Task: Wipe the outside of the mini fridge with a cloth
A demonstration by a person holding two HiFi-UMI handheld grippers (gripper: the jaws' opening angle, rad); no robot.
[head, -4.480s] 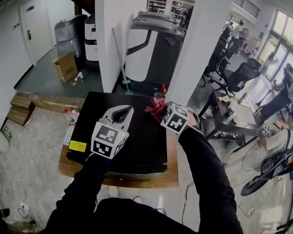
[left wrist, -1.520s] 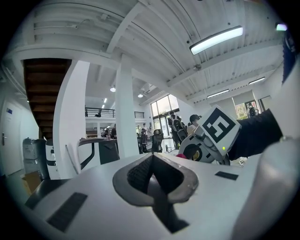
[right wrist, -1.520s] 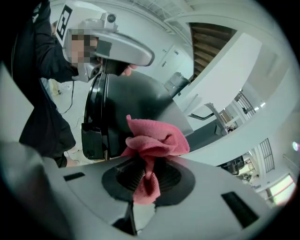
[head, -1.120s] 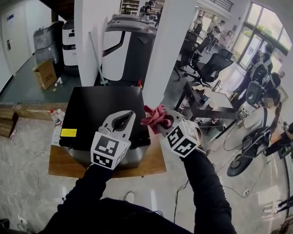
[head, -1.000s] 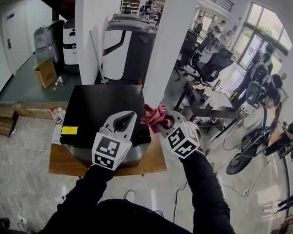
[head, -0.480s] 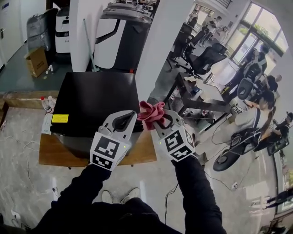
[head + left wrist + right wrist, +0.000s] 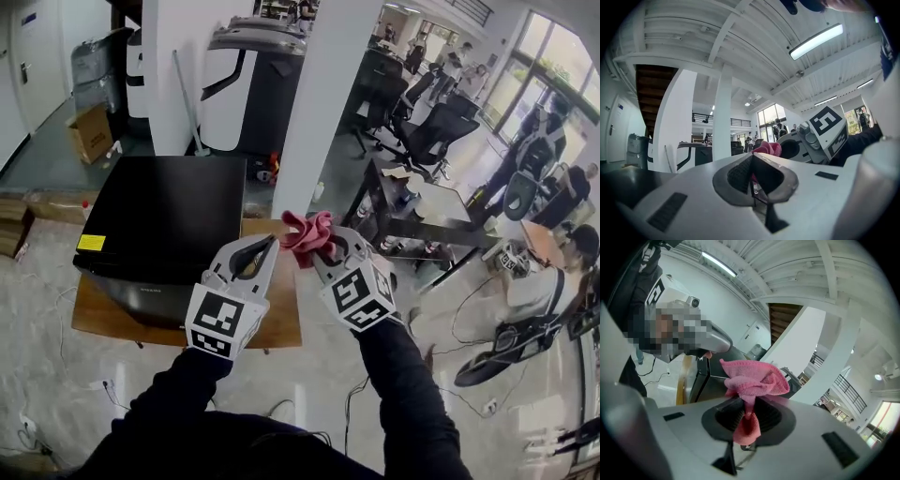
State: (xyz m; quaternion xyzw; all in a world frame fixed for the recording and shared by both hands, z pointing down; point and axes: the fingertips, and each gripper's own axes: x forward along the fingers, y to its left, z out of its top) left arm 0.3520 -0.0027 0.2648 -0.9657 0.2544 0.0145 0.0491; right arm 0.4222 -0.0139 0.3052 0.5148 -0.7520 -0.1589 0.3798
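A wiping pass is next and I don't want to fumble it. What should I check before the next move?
1. Grip on the cloth: ok, the right gripper has its jaws shut on it.
2. Spare left gripper free: ok, jaws together, nothing between them.
3. Contact between cloth and mini fridge: not ok, the cloth hangs in the air to the right of the fridge in the head view.
4. Fridge top bare: ok, only a yellow sticker on it.
5. Dirt left on the fridge: cannot tell.
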